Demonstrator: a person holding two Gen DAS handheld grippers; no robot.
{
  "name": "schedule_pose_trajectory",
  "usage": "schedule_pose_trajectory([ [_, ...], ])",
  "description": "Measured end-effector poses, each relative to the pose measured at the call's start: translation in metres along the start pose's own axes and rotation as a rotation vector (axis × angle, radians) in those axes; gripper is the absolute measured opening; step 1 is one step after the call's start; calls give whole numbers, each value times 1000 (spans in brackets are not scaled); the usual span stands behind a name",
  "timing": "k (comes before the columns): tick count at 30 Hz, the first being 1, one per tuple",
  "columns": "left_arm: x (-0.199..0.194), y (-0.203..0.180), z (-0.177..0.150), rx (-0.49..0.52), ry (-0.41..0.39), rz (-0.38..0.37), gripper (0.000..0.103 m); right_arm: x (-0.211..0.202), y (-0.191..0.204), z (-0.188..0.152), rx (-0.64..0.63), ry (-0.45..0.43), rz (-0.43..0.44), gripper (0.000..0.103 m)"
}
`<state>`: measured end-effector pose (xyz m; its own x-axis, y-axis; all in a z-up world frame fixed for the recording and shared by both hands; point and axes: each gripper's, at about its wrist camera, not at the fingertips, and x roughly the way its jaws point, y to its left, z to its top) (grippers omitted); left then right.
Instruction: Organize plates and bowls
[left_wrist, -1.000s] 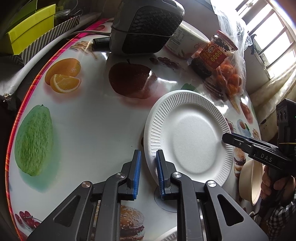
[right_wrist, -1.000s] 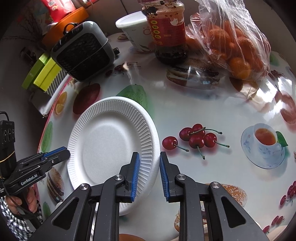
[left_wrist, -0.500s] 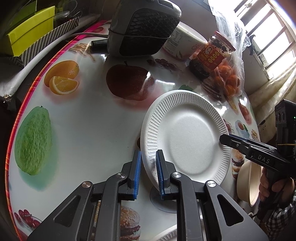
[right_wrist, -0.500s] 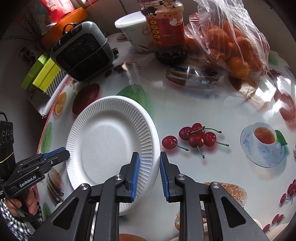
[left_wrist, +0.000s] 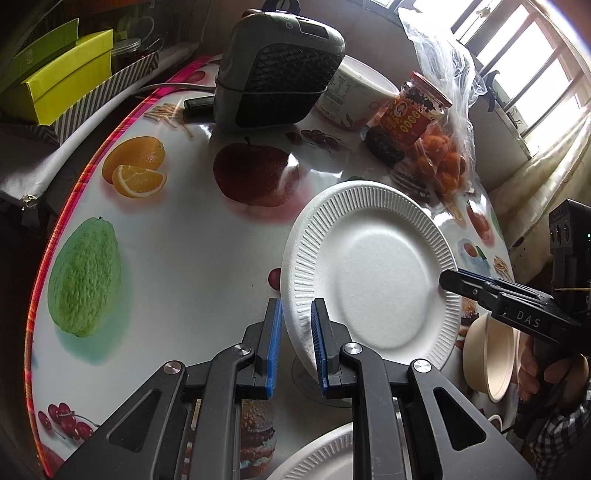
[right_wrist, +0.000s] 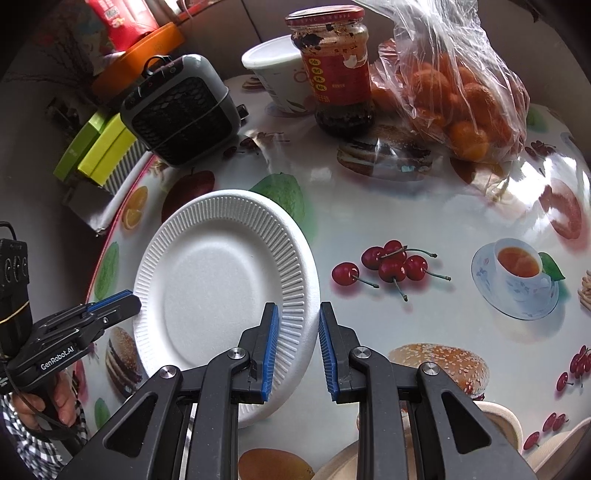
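A white ribbed foam plate (left_wrist: 373, 273) is held tilted above the fruit-print table (left_wrist: 177, 236). My left gripper (left_wrist: 295, 343) is shut on its near rim, blue pads on either side of the edge. My right gripper (right_wrist: 295, 347) straddles the plate's opposite rim (right_wrist: 299, 325), and its jaws are a little apart. The plate also shows in the right wrist view (right_wrist: 221, 295). A beige bowl (left_wrist: 491, 358) sits at the table's right edge. A second white plate (left_wrist: 321, 458) lies below my left gripper.
A grey fan heater (left_wrist: 277, 62), a white tub (left_wrist: 351, 96), a sauce jar (left_wrist: 406, 118) and a bag of oranges (left_wrist: 443, 162) stand at the back. Green boxes (left_wrist: 55, 81) lie off the table's left edge. Beige bowls (right_wrist: 498, 435) sit under my right gripper.
My left gripper closed onto the plate's near rim and lifted it, tilting the plate. My right gripper stayed at the far rim, its jaws slightly wider.
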<state>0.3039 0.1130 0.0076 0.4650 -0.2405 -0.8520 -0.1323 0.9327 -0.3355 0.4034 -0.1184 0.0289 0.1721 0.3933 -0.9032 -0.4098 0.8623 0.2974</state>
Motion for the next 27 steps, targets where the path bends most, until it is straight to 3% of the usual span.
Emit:
schedule_pose_trajectory([
  [11, -35, -3, -23, 15, -34, -9, 17, -31, 20, -31, -30, -18, 11, 21],
  [27, -67, -2, -83, 26, -28, -10, 17, -55, 50, -97, -76, 1, 7, 21],
])
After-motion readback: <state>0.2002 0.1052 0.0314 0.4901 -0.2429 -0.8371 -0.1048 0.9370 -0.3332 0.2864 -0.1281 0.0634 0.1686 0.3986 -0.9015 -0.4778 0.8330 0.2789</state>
